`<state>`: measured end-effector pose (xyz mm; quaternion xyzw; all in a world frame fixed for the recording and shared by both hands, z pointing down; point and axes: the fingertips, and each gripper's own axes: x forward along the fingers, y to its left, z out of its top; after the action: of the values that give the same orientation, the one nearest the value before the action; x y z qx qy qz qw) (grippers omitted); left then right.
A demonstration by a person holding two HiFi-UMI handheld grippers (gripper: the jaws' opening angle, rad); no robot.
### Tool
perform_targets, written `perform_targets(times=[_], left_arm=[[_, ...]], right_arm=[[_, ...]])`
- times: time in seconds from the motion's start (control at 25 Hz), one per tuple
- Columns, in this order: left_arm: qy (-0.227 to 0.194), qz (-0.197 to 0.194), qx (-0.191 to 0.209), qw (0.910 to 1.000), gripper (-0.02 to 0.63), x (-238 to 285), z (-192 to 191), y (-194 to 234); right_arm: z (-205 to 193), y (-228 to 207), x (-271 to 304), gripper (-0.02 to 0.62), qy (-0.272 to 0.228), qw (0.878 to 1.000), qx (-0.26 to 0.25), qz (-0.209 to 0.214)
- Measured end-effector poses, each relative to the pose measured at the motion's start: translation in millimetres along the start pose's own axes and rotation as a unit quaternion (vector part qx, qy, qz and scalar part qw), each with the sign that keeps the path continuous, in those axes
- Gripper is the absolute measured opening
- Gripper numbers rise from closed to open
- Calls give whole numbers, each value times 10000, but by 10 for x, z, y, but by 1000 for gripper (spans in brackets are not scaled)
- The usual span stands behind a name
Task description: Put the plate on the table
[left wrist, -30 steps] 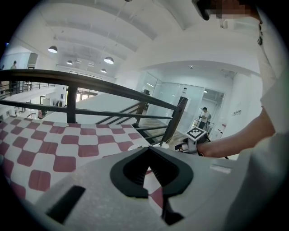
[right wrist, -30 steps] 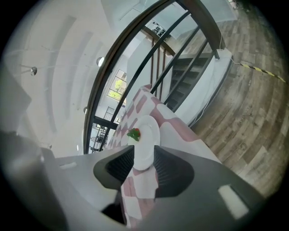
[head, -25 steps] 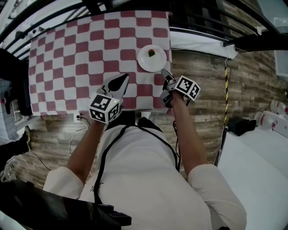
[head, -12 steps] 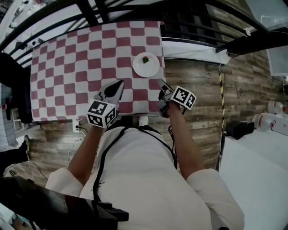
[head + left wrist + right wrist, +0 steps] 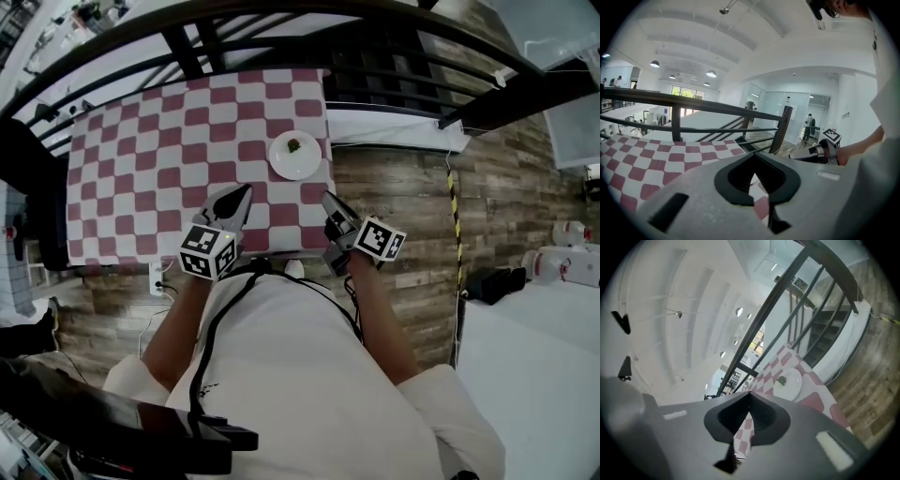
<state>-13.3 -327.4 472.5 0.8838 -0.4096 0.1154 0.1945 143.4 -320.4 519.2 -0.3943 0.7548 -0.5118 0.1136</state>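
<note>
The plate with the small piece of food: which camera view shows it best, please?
The head view: the plate is seen whole from above, near the right edge of the checkered tablecloth. The right gripper view shows it too, but slanted. The left gripper view does not show it.

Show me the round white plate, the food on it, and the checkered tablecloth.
Round white plate (image 5: pixel 306 169): head view, bare part near its rim.
Small green-and-red bit of food (image 5: pixel 293 145): head view, its middle.
Red-and-white checkered tablecloth (image 5: pixel 141 169): head view, bare left half.
</note>
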Motion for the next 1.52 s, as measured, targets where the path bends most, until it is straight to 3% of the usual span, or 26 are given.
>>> perform_targets(times=[0.44, 0.64, 1.52], left_arm=[[-195, -175, 40, 9996, 8, -191, 181, -269], [-327, -193, 78, 9992, 8, -290, 308, -293], [-292, -87, -9, 9995, 8, -299, 254, -78]], right_arm=[[95, 688, -530, 6, -260, 9925, -963, 705], [117, 867, -634, 6, -362, 9833, -1637, 705], [122, 753, -397, 6, -196, 9805, -1932, 309]])
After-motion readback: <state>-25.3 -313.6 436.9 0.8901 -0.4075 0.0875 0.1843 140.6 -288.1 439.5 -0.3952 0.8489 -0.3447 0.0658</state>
